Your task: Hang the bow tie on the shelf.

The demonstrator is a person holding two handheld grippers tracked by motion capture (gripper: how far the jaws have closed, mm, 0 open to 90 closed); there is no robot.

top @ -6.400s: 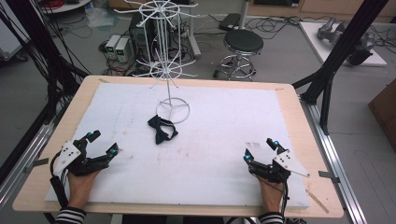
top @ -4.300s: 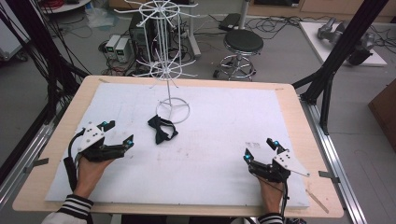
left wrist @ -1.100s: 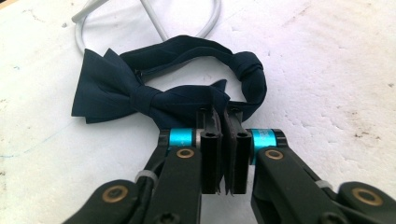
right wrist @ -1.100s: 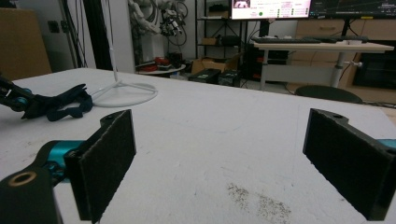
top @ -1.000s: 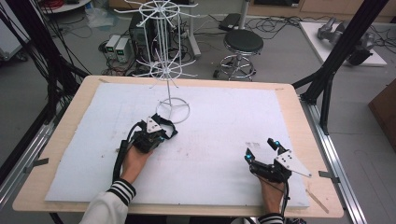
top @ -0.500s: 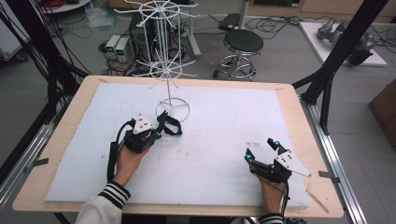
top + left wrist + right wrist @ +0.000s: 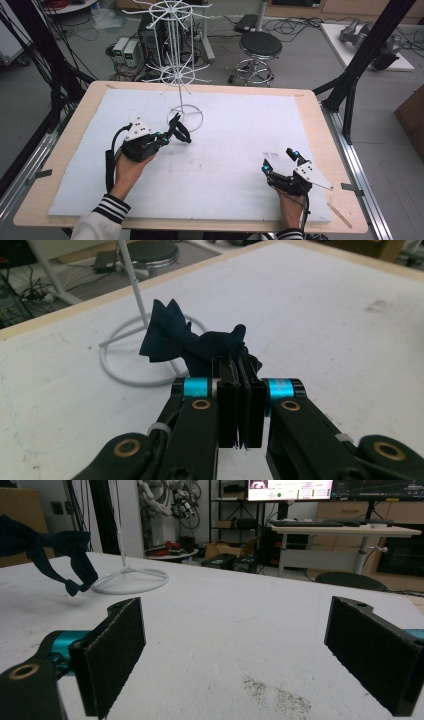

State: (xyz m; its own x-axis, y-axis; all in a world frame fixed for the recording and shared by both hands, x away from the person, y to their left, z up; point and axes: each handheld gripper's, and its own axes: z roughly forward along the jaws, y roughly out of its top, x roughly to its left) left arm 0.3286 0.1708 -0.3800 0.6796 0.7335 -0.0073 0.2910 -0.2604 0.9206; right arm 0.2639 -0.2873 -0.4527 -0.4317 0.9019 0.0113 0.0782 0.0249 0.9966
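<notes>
From the high view I have the left claw (image 7: 166,139) near the middle-left of the white foam-covered wooden bench (image 7: 240,150), pinching a dark navy fabric bow tie (image 7: 179,131) that hangs just beside the round wire base of the white wire display stand (image 7: 176,75). The right claw (image 7: 281,161) sits low at the right side of the bench, well apart from all that, its jaws spread and holding nothing. In the left gripper view my jaws stand pressed together on a fold of the bow tie (image 7: 192,342), with the bow's wings sticking out beyond the pads and the stand's base ring (image 7: 140,360) lying just behind it. I judge the grip to be on a thin bunch of cloth near the edge, so it could slip out if I swing the hand fast. In the right gripper view the two black padded jaws are wide apart over bare foam, and the bow tie (image 7: 50,550) dangles clear of the surface at upper left, its strap end (image 7: 75,586) hanging loose. That loose end is my worry: I think it could snag on the stand's thin wire arms or pole and tip the light stand, or pull the cloth from the pinch.
</notes>
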